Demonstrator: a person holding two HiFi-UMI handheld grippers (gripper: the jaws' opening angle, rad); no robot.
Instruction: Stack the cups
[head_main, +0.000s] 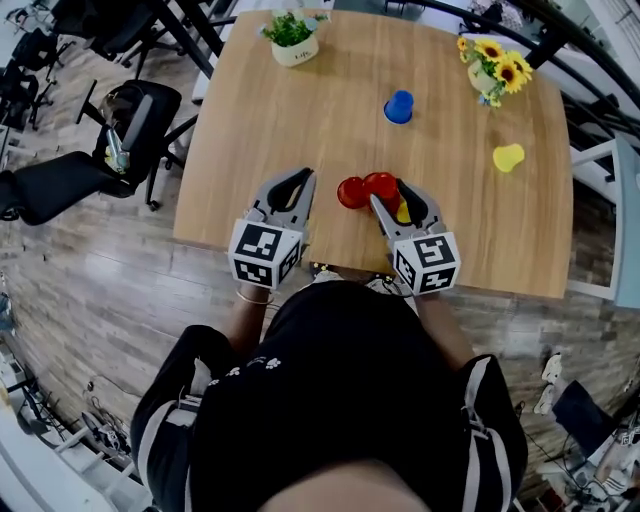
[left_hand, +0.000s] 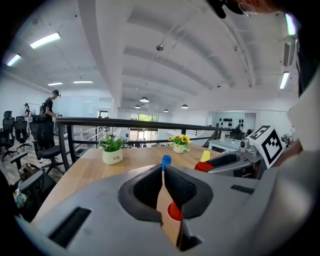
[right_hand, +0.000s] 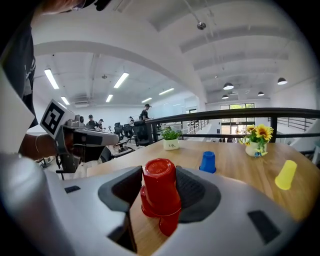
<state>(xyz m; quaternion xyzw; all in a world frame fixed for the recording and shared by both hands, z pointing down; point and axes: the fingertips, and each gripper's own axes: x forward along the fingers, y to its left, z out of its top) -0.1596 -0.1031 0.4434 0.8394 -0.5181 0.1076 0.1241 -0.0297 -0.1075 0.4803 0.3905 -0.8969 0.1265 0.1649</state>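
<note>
On the wooden table (head_main: 250, 130), my right gripper (head_main: 392, 195) is shut on an upside-down red cup (head_main: 381, 186) (right_hand: 159, 187), held a little above the surface. A second red cup (head_main: 351, 192) (right_hand: 145, 202) stands just left of it, touching or nearly so. In the right gripper view more red (right_hand: 169, 224) shows under the held cup. Farther back stand a blue cup (head_main: 398, 106) (right_hand: 207, 162) and, to the right, a yellow cup (head_main: 508, 157) (right_hand: 285, 175). My left gripper (head_main: 303, 180) (left_hand: 163, 172) is shut on nothing, left of the red cups.
A white pot with a green plant (head_main: 293, 40) stands at the table's far left, and a vase of sunflowers (head_main: 495, 65) at the far right. Black office chairs (head_main: 90, 150) are on the floor to the left. The table's near edge runs just under both grippers.
</note>
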